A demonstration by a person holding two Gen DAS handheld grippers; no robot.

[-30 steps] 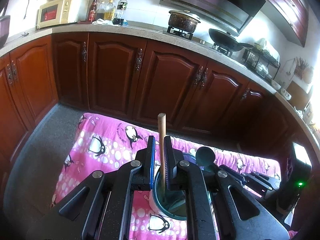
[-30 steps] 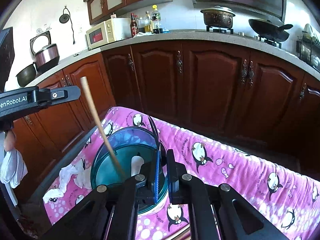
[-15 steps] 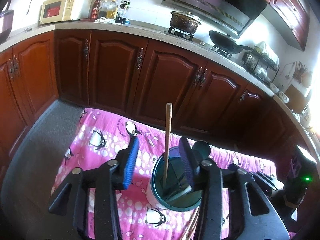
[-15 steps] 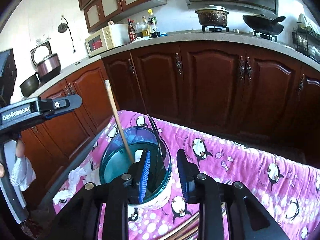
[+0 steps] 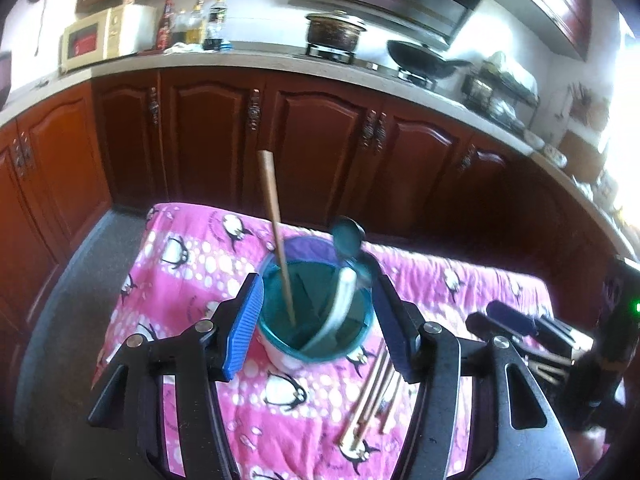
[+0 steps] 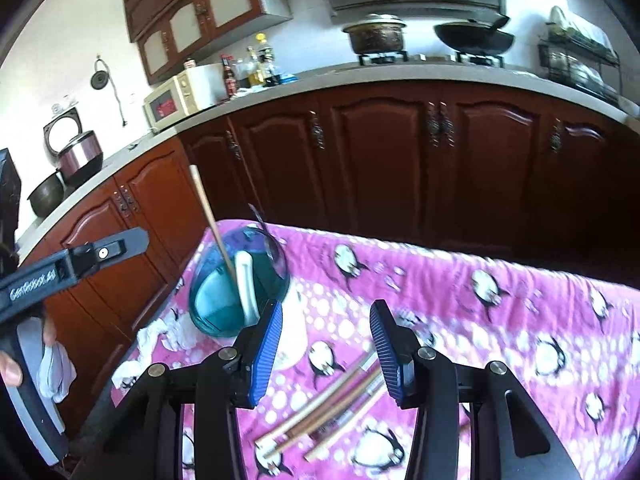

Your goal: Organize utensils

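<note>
A pink penguin-print cloth (image 5: 192, 280) covers the table, and on it stands a teal cup (image 5: 316, 320) holding a long wooden stick (image 5: 274, 216) that leans toward its left rim, a white-handled utensil (image 5: 340, 300) and a dark spoon (image 5: 348, 236) propped at the right rim. A loose bundle of chopsticks (image 6: 320, 408) lies flat on the cloth just beside the cup, nearer the cameras. The left gripper (image 5: 316, 328) has its fingers spread wide either side of the cup, holding nothing, and the right gripper (image 6: 326, 344) hangs over the chopsticks with fingers likewise spread and empty.

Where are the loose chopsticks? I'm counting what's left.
In both views, the chopsticks lie on the pink cloth, right of the teal holder.
</note>
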